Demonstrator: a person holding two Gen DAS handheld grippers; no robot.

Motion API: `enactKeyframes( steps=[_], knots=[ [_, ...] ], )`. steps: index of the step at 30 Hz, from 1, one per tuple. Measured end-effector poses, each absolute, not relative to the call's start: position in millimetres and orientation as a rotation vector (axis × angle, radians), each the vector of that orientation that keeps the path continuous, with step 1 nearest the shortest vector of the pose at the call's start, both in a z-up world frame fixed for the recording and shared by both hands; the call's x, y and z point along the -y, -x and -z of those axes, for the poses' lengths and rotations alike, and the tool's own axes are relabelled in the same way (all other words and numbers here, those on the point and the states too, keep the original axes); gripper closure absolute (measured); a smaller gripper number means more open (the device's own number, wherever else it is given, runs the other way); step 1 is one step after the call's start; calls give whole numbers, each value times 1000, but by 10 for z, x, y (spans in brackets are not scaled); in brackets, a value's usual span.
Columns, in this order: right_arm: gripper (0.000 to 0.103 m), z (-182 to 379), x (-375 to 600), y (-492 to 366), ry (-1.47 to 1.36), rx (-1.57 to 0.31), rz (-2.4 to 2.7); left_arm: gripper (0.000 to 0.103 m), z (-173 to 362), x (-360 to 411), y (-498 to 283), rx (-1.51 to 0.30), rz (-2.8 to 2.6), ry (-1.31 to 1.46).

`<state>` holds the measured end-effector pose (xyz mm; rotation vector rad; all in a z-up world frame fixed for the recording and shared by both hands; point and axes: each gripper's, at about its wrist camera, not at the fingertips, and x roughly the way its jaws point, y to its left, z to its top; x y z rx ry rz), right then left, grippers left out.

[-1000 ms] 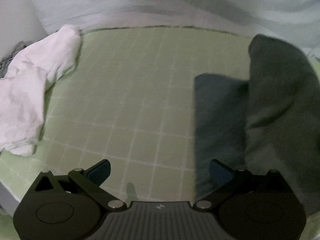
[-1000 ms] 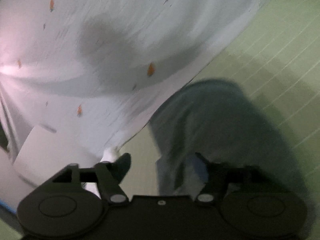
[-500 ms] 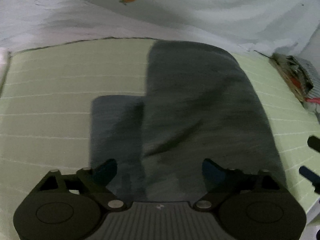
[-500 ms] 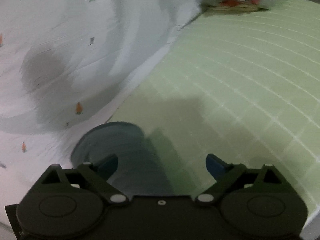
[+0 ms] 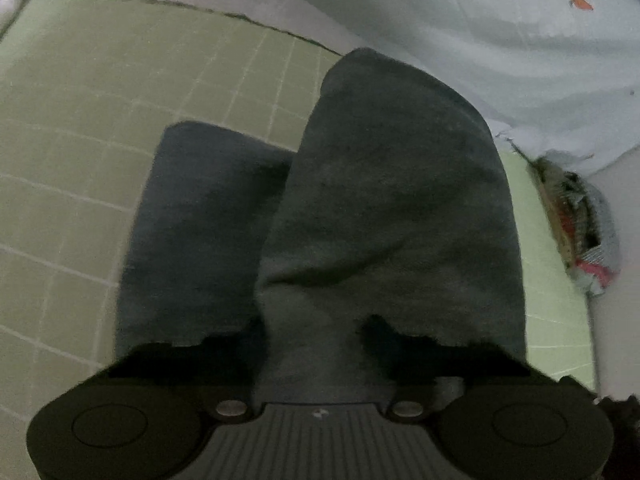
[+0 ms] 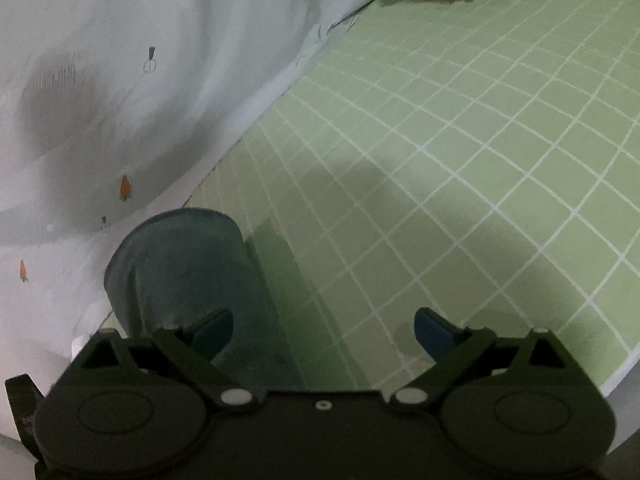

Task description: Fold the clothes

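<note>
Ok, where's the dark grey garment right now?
The dark grey garment lies on the green grid-patterned mat, bunched between the left gripper's fingers; in the right wrist view it sits lower left beside the white carrot-print sheet.

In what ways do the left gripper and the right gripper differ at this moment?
The left gripper is shut on the dark grey garment, while the right gripper is open and holds nothing. The left one's fingers are hidden in bunched cloth; the right one's blue fingers show plainly, spread wide. The left faces the garment, the right mostly the green checked mat. Both are the same black design.
</note>
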<state>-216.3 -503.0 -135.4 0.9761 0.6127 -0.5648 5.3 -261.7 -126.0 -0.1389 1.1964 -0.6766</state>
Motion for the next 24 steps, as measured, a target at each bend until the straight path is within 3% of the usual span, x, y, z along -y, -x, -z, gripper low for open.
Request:
enactKeyframes(
  steps=[2, 5, 14, 19, 21, 24],
  knots=[
    [5, 1352, 5021, 2134, -964, -626, 547, 89, 1227, 2576, -4, -1176, 661, 142],
    [5, 1350, 5004, 2067, -956, -634, 524, 92, 1131, 2527, 103, -1135, 645, 134],
    [5, 1329, 4945, 1850, -933, -649, 449, 93, 506, 2029, 288, -970, 541, 171],
    [4, 1328, 4870, 1656, -917, -673, 395, 87, 874, 1877, 129, -1079, 372, 124],
    [4, 1311, 4823, 1583, -895, -689, 378, 72, 1003, 1799, 110, -1133, 341, 131],
    [2, 1278, 4760, 1534, -853, -697, 362, 35, 1034, 1746, 97, -1148, 356, 158]
  ],
)
